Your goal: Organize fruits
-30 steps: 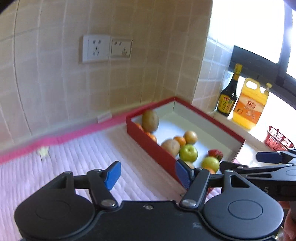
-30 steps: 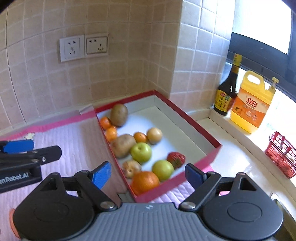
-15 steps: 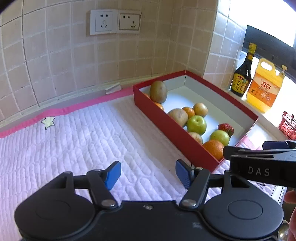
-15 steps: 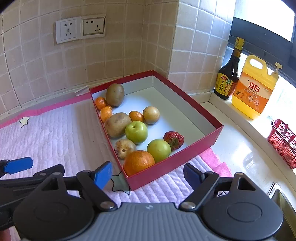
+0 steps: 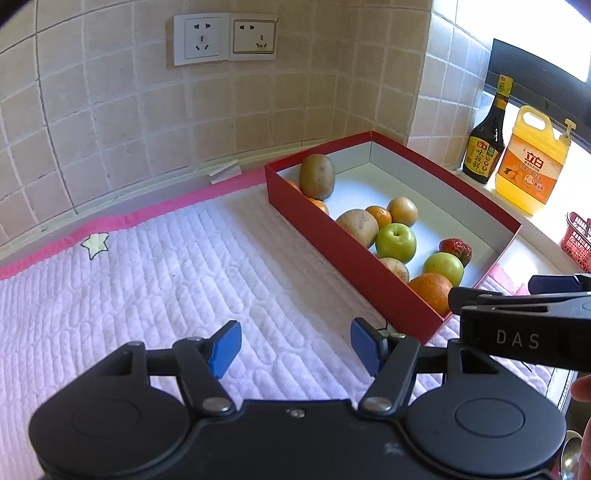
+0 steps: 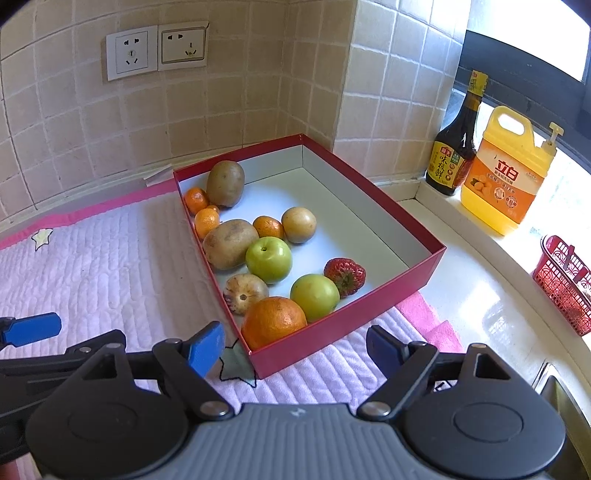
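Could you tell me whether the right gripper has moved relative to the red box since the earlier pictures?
Yes. The right gripper has drawn back and risen: the red box now sits farther ahead, against the unchanged wall sockets.

Beige tiled wall, twin sockets; bright window, possibly daylight; white counter.

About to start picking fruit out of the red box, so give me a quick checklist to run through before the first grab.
1. Right gripper open and empty: ok.
2. Left gripper open and empty: ok.
3. Big orange at the near corner of the red box, nothing on top: ok.
4. Strawberry touching the green apple, so a grab may nudge it: not ok.
5. Sorting spot on the quilted mat: cannot tell.
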Available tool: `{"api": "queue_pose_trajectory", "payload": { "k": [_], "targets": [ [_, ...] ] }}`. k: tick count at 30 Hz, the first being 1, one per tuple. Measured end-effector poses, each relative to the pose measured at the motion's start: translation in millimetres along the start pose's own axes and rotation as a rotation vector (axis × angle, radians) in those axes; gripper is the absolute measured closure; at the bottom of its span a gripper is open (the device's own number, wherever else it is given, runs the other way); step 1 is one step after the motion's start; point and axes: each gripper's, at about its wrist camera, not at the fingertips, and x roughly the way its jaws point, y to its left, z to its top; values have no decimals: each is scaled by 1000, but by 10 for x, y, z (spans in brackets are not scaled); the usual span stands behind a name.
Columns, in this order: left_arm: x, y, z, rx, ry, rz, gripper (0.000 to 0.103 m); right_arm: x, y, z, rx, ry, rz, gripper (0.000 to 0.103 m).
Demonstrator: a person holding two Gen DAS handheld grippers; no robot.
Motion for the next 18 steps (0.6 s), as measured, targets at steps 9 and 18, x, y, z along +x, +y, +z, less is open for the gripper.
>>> {"api": "queue_pose_trajectory", "payload": {
  "k": [9,18],
  "targets": [
    [18,-14,2,7,7,-6,25,21,-29,-3,5,3,1,17],
    [31,-18,5,13,9,-9,25,42,-33,-3,14,5,3,18]
  ]
}}
